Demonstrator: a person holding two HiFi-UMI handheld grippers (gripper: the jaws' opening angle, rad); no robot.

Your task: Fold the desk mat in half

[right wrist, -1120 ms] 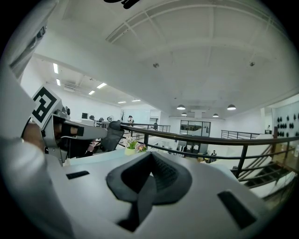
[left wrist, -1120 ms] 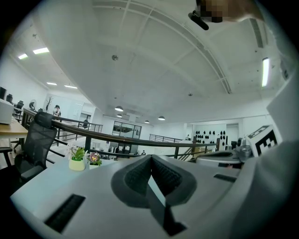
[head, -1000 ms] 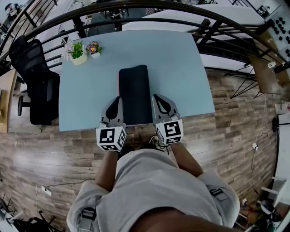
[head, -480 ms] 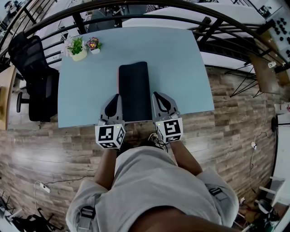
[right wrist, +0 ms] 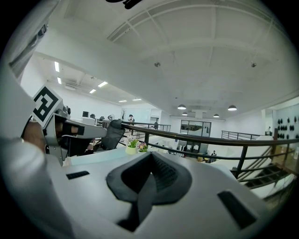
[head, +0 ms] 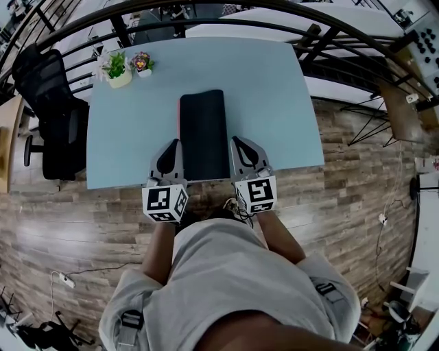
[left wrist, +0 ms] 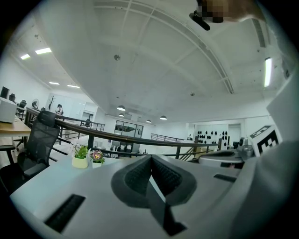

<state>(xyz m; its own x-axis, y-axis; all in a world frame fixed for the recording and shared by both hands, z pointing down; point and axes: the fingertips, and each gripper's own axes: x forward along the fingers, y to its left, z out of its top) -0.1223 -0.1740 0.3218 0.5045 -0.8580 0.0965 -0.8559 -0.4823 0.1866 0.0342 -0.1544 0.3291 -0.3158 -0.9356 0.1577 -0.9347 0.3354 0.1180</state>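
Black against a pale blue tabletop (head: 274,103), one desk mat (head: 203,134) lies as a long, narrow strip, running from the near edge toward the middle of the surface, with a thin reddish line showing along its left side. Two hand-held grippers flank its near end: the left gripper (head: 169,154) just beside the mat's left edge, the right gripper (head: 241,147) just beside its right edge, neither touching it as far as the head view shows. Each gripper's own view shows its jaws pressed together at the tips with nothing between them. Two small potted plants (head: 119,72) (head: 142,65) stand side by side at the far left corner, well apart from the mat. Bare tabletop stretches to either side of the strip, wider on the right, and beyond its far end. One black office chair (head: 51,116) sits off the left edge on the wood-plank floor (head: 357,178), and a dark railing (head: 206,10) curves past the far side.
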